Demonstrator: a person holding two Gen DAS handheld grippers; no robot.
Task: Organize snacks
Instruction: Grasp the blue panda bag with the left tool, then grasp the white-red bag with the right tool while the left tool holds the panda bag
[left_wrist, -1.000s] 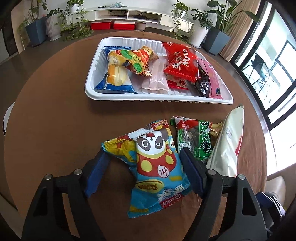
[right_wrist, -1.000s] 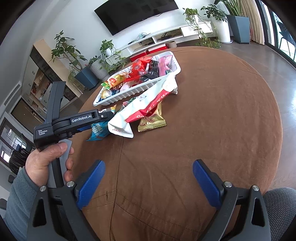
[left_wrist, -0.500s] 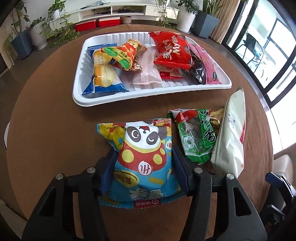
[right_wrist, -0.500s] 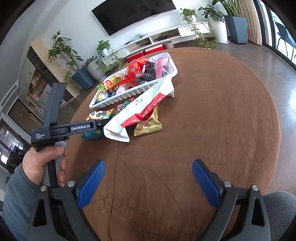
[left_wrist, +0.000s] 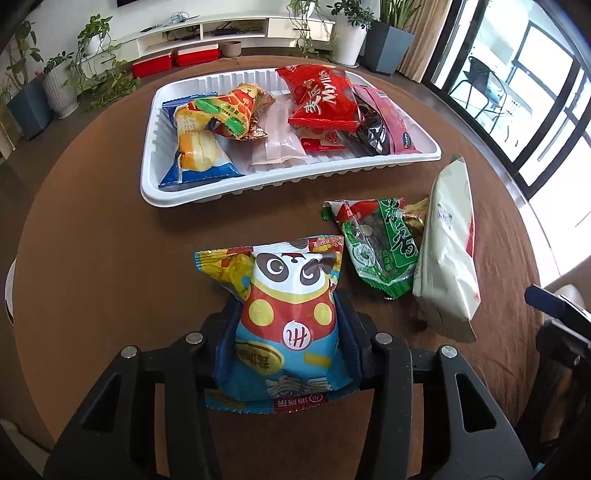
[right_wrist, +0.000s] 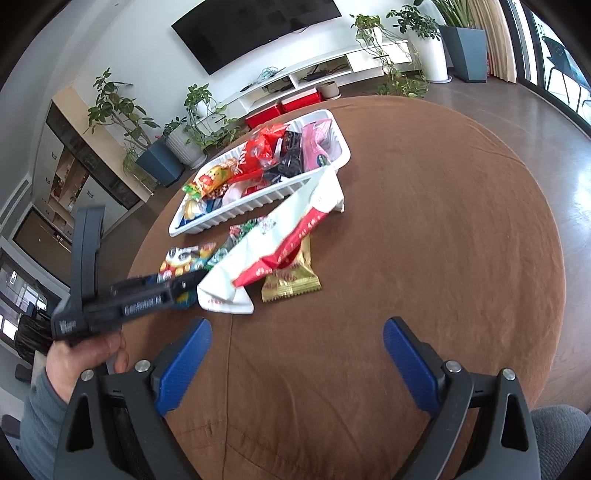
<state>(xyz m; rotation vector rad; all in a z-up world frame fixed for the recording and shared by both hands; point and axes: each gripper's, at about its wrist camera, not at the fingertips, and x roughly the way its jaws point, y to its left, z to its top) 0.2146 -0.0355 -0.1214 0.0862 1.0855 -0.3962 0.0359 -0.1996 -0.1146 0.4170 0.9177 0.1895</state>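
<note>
Left wrist view, left claw (left_wrist: 288, 332): clamped on the lower half of the panda snack bag (left_wrist: 286, 325); its jaws have just been closing, and the bag's sides are pinched in between the blue pads (left_wrist: 347, 339).
Panda snack bag: held upright-facing in the claw, its bottom seam seen below the pads, its top edge toward the tray, above the brown tabletop (left_wrist: 110, 258).
Green snack packet (left_wrist: 376, 243): laid flat on the tabletop just right of the panda bag, apart from it.
White and red bag (left_wrist: 448, 251): laid lengthwise at the green packet's right side, overlapping its edge.
Gold packet (left_wrist: 415, 216): partly hidden under the white and red bag; only a corner is shown here.
White tray (left_wrist: 155, 192): set beyond the loose snacks; several packets are held in it, among them a red bag (left_wrist: 321, 99), a pink packet (left_wrist: 384, 118) and a blue-edged packet (left_wrist: 195, 155).
Right wrist view, right claw (right_wrist: 297, 365): held apart, nothing between its jaws, above bare tabletop near the edge.
Person's hand (right_wrist: 86, 362): wrapped round the left claw's handle at the left of the right wrist view.
</note>
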